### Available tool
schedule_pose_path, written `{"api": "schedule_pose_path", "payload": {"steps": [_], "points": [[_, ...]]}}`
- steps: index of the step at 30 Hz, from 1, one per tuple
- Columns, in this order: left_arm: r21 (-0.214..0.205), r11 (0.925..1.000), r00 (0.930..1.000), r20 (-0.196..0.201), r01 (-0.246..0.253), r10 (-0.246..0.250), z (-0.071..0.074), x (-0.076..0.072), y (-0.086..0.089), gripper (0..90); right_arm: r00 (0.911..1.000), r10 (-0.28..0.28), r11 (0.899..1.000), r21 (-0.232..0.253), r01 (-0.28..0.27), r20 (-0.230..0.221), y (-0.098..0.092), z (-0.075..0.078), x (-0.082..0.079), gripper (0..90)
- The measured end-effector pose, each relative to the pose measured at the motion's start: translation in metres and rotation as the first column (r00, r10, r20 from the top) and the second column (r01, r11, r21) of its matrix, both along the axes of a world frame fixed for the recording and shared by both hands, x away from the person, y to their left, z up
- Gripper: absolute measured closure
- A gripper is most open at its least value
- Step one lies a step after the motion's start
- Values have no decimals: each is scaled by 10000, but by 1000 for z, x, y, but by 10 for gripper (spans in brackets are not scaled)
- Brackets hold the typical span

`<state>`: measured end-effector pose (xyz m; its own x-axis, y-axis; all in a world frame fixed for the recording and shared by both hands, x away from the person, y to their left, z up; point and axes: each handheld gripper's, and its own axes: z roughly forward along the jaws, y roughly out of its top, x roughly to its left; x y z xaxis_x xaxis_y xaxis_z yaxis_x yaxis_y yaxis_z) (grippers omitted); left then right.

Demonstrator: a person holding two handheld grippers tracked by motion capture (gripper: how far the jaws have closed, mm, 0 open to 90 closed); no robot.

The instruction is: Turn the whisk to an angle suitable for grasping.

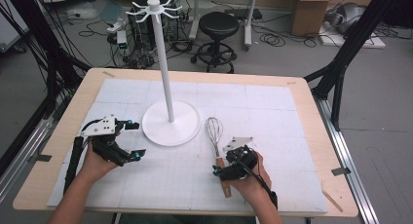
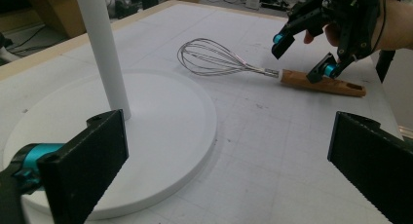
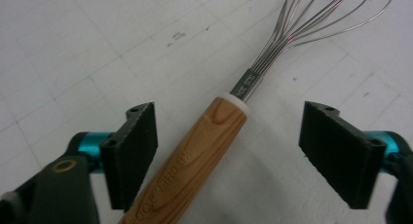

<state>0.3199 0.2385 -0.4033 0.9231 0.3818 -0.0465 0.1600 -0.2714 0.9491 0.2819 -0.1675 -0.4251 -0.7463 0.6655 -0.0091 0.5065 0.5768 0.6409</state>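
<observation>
Wooden whisk handle (image 3: 195, 156) lies between the right gripper (image 3: 228, 151) jaws — spread, not touching; left gripper (image 2: 229, 170) gapes wide.

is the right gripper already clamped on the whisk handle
No, in the right gripper view the wooden whisk handle lies between the right gripper pads, with clear gaps on both sides.

Bright, even light; soft shadows, slight blur.
</observation>
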Motion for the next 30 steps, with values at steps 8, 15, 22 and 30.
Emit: {"api": "schedule_pose_path", "payload": {"steps": [8,15,22,30], "points": [[25,10000,10000,-35,-8,8,0,0,0,17,9998,-7,9991,-427,-2,-199,6,-6,-1,335],[80,10000,10000,-19,26,-26,-1,0,0,17,9984,-21,9991,-419,-2,-557,8,-6,-2,423],[57,10000,10000,-24,25,-25,-1,0,0,17,9966,-209,9987,-475,172,-800,7,-5,-1,482],[36,10000,10000,-25,31,-31,0,0,0,17,9957,-368,9979,-564,321,-853,1,-3,0,601]]}}
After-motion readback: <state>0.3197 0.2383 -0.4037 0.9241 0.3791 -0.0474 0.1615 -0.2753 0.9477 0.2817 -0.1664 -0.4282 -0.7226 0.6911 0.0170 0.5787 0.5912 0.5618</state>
